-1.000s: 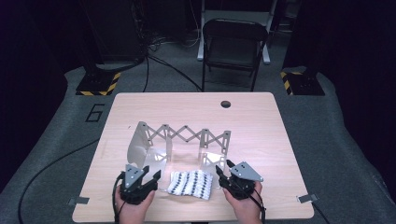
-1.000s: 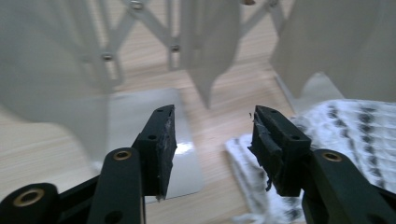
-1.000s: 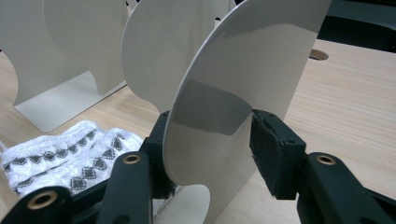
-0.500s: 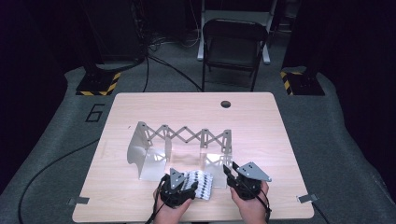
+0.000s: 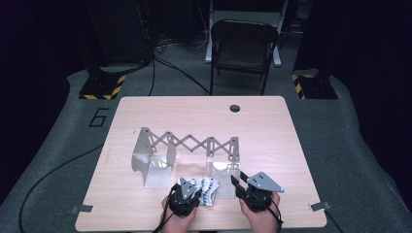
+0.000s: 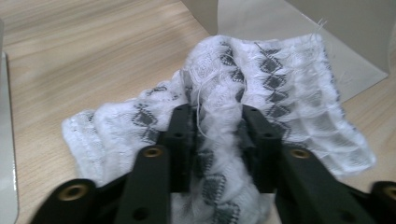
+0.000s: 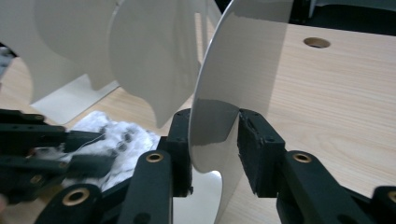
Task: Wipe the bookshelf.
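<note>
White cloth (image 6: pixel 243 112) patterned with grey diamonds is lying bunched on the pale wooden worktop (image 5: pixel 145 111), near its front edge and just in front of a grey metal folding rack (image 5: pixel 187 150). The left tongs (image 5: pixel 194 187) are sitting over the cloth's left part; in the left gripper view a raised fold of the fabric is standing between the two black jaws, which have just been closing and are now pinching that fold, with loose threads trailing up between them. The rest of the cloth is spreading out to both sides of the jaws and reaching the foot of a grey panel behind it.

To the right, the right tongs (image 5: pixel 238 180) are standing at the rack's right end. In the right gripper view a curved upright panel (image 7: pixel 243 74) of the rack is running between the jaws, the left jaw lying against it and a narrow gap showing at the right one, so a firm grip cannot be told. The left tongs (image 7: pixel 93 151) and a patch of the cloth (image 7: pixel 121 140) are showing at that view's left.
</note>
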`<state>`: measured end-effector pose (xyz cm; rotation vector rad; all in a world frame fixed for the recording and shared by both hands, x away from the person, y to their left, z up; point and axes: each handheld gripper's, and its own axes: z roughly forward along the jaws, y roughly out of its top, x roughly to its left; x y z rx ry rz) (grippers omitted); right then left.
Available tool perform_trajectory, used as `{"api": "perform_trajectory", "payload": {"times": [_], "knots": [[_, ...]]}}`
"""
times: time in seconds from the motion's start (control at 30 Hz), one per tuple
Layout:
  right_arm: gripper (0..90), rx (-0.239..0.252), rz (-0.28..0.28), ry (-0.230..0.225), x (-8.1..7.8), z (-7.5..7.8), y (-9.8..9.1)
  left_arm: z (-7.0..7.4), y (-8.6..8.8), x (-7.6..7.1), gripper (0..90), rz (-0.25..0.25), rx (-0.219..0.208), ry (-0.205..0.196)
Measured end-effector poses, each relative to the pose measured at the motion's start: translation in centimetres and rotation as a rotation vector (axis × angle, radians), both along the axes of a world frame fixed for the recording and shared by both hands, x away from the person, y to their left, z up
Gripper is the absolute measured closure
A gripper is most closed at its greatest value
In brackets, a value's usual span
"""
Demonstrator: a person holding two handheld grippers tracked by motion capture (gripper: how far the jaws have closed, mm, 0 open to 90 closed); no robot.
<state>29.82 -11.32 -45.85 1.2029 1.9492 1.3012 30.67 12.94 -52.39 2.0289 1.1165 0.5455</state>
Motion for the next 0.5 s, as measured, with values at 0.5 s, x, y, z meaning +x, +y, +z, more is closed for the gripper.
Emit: {"api": "perform_trajectory", "payload": {"times": [0.5], "knots": [[58.2, 0.031, 0.043, -0.031, -3.1, 0.6, -4.2, 5.4, -2.4, -1.1, 78.4, -0.128, -0.091, -0.071]]}}
